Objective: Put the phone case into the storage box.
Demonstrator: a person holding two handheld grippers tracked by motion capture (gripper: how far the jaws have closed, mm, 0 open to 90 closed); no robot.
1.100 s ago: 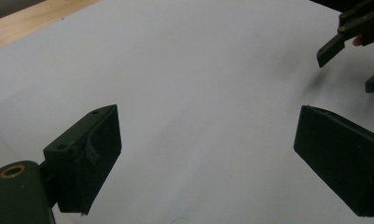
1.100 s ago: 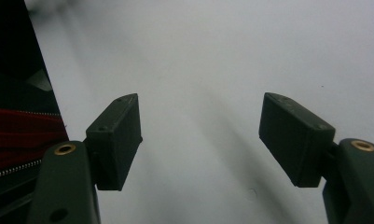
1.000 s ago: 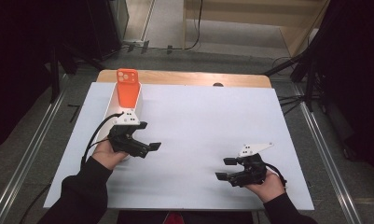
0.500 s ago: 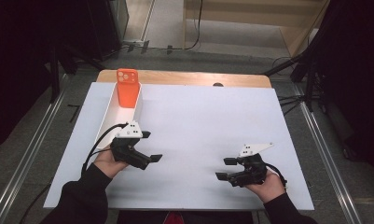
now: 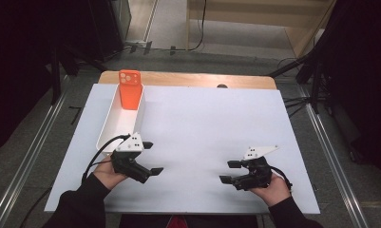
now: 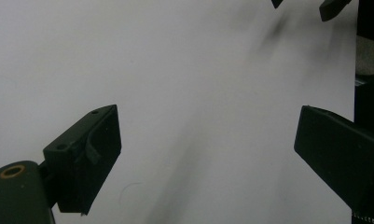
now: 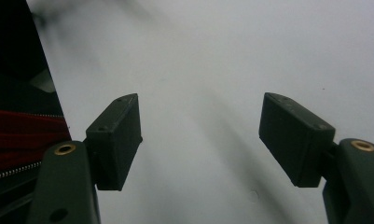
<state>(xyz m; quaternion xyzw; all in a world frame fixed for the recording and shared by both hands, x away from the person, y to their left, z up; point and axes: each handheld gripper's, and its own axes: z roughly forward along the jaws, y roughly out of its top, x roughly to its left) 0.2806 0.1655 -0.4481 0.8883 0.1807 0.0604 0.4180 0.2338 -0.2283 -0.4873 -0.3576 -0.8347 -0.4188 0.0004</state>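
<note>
On the white-covered table [image 5: 216,128], a long white rectangular plastic tray [image 5: 113,129] lies along the left side, and a bright orange smartphone with its camera cluster uppermost [image 5: 129,90] stands tilted inside the tray's far end, leaning against the far wall. From the centre of the table the phone sits at about eleven o'clock, the tray's near end at about nine.

The left gripper [image 5: 151,157] rests in the person's left hand [image 5: 107,172] just off the near end of the tray, at roughly seven o'clock from the table's centre. Its jaws are released and wide apart, pointing toward three o'clock, with nothing but bare white surface between them in the left gripper view. The right gripper [image 5: 230,172] sits in the right hand [image 5: 272,186] at about five o'clock, well apart from tray and phone. Its jaws are also spread and empty, pointing toward nine o'clock, so the two tools face each other across bare table.

I judge that the phone is stowed in the tray and both hands are parked at the near edge, so this looks like a rest between steps or the close of placing. If more handling follows, the left gripper is the nearer one: it would need to turn toward twelve o'clock, travel up along the tray and close on the phone's upper edges, taking care not to tip it.
</note>
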